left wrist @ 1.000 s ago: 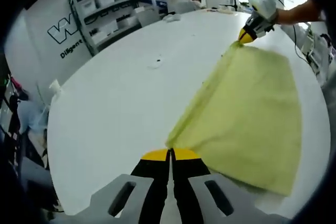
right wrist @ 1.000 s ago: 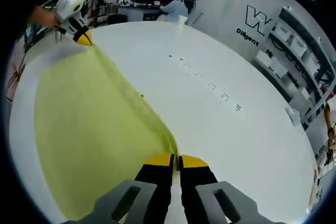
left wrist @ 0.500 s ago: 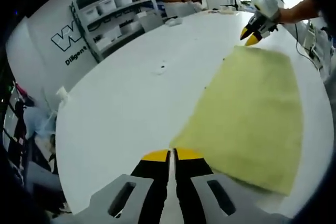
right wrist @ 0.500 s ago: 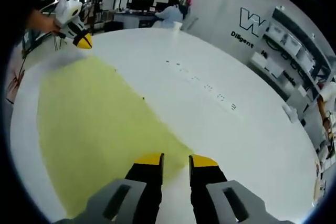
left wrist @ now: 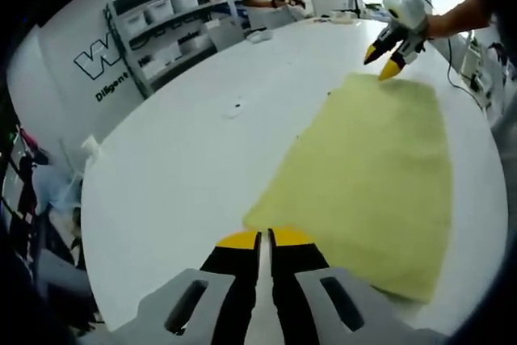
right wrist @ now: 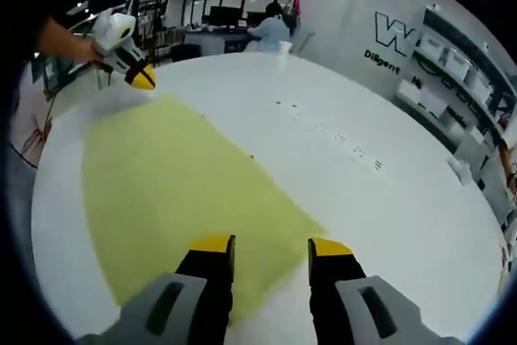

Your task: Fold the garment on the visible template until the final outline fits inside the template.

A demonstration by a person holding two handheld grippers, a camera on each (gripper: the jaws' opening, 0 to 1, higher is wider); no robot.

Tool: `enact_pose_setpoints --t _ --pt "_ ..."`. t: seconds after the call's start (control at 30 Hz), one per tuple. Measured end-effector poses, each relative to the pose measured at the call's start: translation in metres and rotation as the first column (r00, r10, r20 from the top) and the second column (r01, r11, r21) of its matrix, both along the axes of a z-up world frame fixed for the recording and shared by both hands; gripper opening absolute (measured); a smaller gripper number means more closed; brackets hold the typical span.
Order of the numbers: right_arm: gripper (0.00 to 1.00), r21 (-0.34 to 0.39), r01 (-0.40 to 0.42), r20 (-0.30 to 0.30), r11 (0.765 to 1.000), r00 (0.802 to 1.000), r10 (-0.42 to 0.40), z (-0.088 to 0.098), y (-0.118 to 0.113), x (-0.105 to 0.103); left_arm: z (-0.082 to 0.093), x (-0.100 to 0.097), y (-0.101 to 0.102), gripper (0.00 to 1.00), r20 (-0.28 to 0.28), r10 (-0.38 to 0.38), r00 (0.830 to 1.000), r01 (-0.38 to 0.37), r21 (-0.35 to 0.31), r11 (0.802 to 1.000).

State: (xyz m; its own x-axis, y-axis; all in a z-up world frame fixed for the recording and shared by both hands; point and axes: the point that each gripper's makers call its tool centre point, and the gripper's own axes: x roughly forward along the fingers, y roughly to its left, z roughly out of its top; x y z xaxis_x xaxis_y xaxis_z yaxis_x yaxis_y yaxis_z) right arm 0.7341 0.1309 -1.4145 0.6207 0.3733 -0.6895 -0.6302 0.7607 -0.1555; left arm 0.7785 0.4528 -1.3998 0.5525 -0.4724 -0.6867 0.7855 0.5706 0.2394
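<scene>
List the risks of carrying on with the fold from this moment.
1. No template outline shows on the white table, so fit is hard to judge.
2. The yellow garment lies flat and free of both grippers; the right gripper is open over its near corner, and a shallow pinch could slip.
3. The left gripper looks nearly shut, so it may push and wrinkle the edge.

"W", "Diligent" on wall

yellow garment flat, white table
</scene>
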Motion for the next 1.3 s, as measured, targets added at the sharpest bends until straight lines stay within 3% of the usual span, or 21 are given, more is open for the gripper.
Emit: enact_pose_setpoints --t 0.2,0.33,0.43,0.7,0.83,0.93,1.03,1.3 --pt "0.55 0.057 -0.028 -0.024 0.998 0.999 0.03 0.0 0.015 -0.013 0.001 -0.01 -0.007 0.25 -0.012 -0.014 1.0 0.014 -0.046 0.999" --pt "0.61 0.079 -0.045 -0.032 0.996 0.998 0.048 -0.001 0.024 -0.022 -0.002 -0.026 -0.012 0.39 -0.04 -0.048 0.998 0.045 -0.089 0.995" --pt "0.64 0.08 -0.067 -0.04 0.995 0.997 0.07 -0.002 0.028 -0.029 -0.007 -0.038 -0.013 0.41 -0.062 -0.091 0.994 0.085 -0.095 0.992" --pt "0.64 0.08 -0.095 -0.065 0.992 0.993 0.1 -0.008 0.029 -0.044 -0.018 -0.066 -0.009 0.44 -0.111 -0.157 0.981 0.149 -0.073 0.986" --pt "0.64 0.067 -0.113 -0.07 0.991 0.991 0.118 -0.01 0.028 -0.051 -0.024 -0.072 -0.003 0.46 -0.095 -0.187 0.978 0.187 -0.009 0.982" --pt "0.63 0.049 -0.123 -0.07 0.991 0.989 0.126 -0.011 0.023 -0.055 -0.027 -0.076 0.001 0.45 -0.102 -0.19 0.976 0.191 0.004 0.982" --pt "0.59 0.029 -0.112 -0.063 0.993 0.992 0.113 -0.012 0.013 -0.058 -0.027 -0.076 0.01 0.45 -0.077 -0.178 0.981 0.183 0.06 0.981" --pt "0.59 0.045 -0.067 -0.056 0.997 0.996 0.069 -0.01 0.004 -0.065 -0.008 -0.079 -0.001 0.46 -0.015 -0.162 0.987 0.162 0.003 0.987"
